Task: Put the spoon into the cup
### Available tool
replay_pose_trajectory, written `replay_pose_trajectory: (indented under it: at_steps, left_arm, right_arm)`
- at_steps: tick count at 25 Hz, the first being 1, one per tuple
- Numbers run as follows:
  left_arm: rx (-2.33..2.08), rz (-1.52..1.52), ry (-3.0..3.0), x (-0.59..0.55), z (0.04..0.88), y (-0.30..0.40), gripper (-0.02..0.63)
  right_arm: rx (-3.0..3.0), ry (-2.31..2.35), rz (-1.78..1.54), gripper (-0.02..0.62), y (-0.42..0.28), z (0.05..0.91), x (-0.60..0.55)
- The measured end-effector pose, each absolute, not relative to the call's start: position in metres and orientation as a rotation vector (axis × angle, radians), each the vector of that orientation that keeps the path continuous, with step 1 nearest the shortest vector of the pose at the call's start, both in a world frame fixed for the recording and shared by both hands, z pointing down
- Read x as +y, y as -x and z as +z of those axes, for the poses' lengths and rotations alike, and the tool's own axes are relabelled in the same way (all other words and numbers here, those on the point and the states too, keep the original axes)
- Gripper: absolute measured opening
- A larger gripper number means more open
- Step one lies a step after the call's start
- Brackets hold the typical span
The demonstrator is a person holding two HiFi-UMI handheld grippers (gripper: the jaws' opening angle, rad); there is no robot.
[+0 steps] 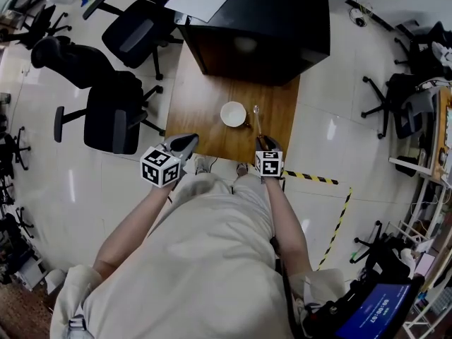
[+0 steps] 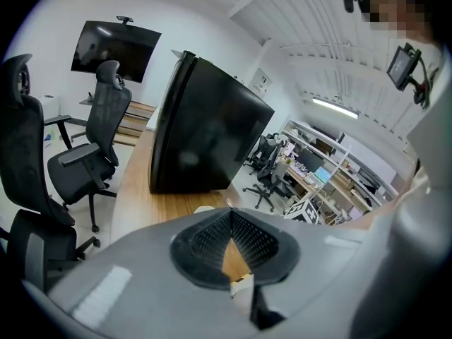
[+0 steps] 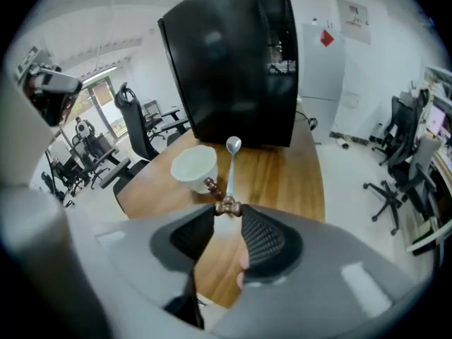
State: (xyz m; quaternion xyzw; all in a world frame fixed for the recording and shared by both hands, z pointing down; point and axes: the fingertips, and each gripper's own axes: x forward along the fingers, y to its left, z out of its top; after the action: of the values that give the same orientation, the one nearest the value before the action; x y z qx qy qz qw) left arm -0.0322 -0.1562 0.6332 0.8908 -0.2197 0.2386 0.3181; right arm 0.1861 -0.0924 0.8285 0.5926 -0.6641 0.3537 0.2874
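A white cup (image 1: 233, 114) (image 3: 193, 165) stands on the wooden table (image 1: 201, 94), its small brown handle turned towards me. My right gripper (image 1: 262, 140) (image 3: 227, 207) is shut on the brown end of a metal spoon (image 1: 257, 120) (image 3: 231, 162). The spoon points forward over the table just right of the cup, its bowl away from me. My left gripper (image 1: 186, 144) (image 2: 229, 212) hangs at the table's near edge, left of the cup, with its jaw tips together and nothing between them.
A large black box (image 1: 261, 27) (image 3: 233, 55) (image 2: 205, 129) fills the far half of the table behind the cup. Office chairs (image 1: 113, 119) stand left of the table. Yellow-black tape (image 1: 311, 177) marks the floor to the right.
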Motion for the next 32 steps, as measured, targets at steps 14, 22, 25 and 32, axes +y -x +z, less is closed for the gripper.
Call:
replay_pose_trajectory:
  at_steps: [14, 22, 25, 32]
  left_arm:
    - [-0.630, 0.590, -2.361, -0.146, 0.608, 0.028, -0.004]
    - [-0.672, 0.582, -2.356, -0.146, 0.608, 0.038, -0.004]
    - [-0.693, 0.578, -2.347, -0.145, 0.608, 0.044, -0.005]
    - [-0.731, 0.564, -2.333, -0.146, 0.608, 0.051, -0.005]
  right_arm:
    - [-1.880, -1.351, 0.807, 0.123, -0.144, 0.800, -0.101]
    - [-1.882, -1.295, 0.807, 0.123, -0.136, 0.808, -0.113]
    - [-1.885, -1.281, 0.814, 0.123, -0.133, 0.809, -0.115]
    - [-1.888, -1.241, 0.809, 0.124, -0.125, 0.812, -0.121]
